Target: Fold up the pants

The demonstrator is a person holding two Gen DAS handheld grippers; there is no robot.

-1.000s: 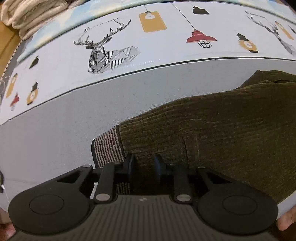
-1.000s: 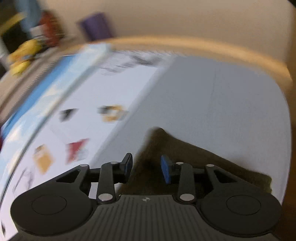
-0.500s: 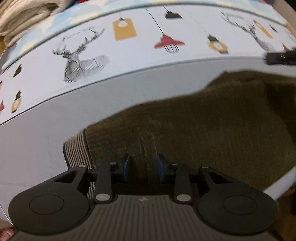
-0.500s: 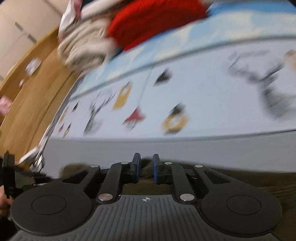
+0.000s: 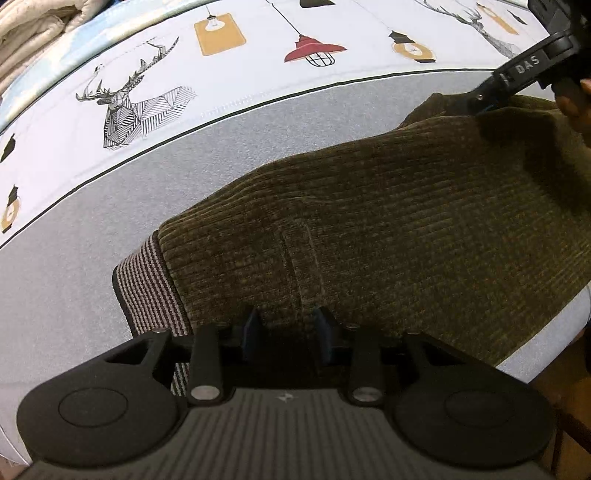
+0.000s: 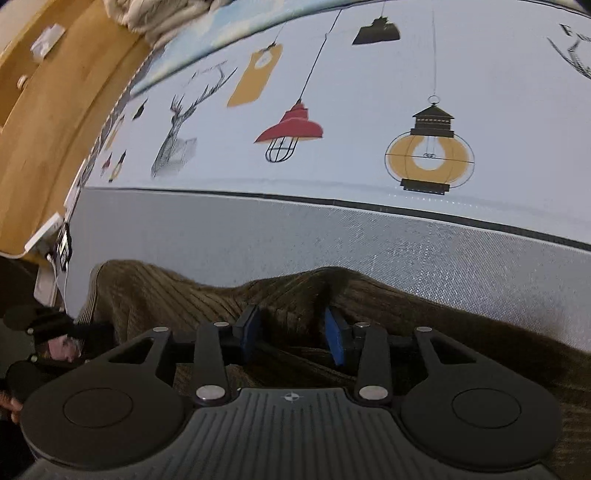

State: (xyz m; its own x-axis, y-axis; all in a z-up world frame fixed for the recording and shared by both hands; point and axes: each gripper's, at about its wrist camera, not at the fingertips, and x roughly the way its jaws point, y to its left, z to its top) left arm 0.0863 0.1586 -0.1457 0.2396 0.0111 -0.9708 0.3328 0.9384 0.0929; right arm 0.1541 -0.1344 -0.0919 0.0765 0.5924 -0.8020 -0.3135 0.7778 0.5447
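A bed is being shown from two gripper cameras. Its cover point(image 5: 92, 258) is being seen as a grey band nearest the cameras, edged by a thin dark line, with a white printed band point(image 6: 369, 110) beyond it carrying drawings of a stag point(image 5: 129, 107), a red hanging lamp point(image 6: 290, 133) and a yellow lantern point(image 6: 428, 155). A pale folded quilt point(image 5: 33, 22) is being glimpsed at the far left corner, and a wooden floor point(image 6: 48, 122) is being seen off the bed's left side.

The pants point(image 5: 388, 229), in olive-brown ribbed cloth, are being laid across the grey band close to the bed's near edge. Their striped waistband point(image 5: 147, 284) is being shown at the left end, lying flat.

The left gripper point(image 5: 286, 328) is being held low over the pants just beside the waistband. Its jaws are being kept apart by a moderate gap, with cloth lying under and between them; whether the cloth is actually being pinched cannot be told.

The right gripper point(image 6: 291, 332) is being held over the far end of the pants, where the cloth is being bunched into a raised ridge point(image 6: 325, 280). Its blue-padded jaws are being kept wide apart and nothing is being clamped. In the left view, this gripper point(image 5: 480, 105) is being seen with its tip touching the cloth.
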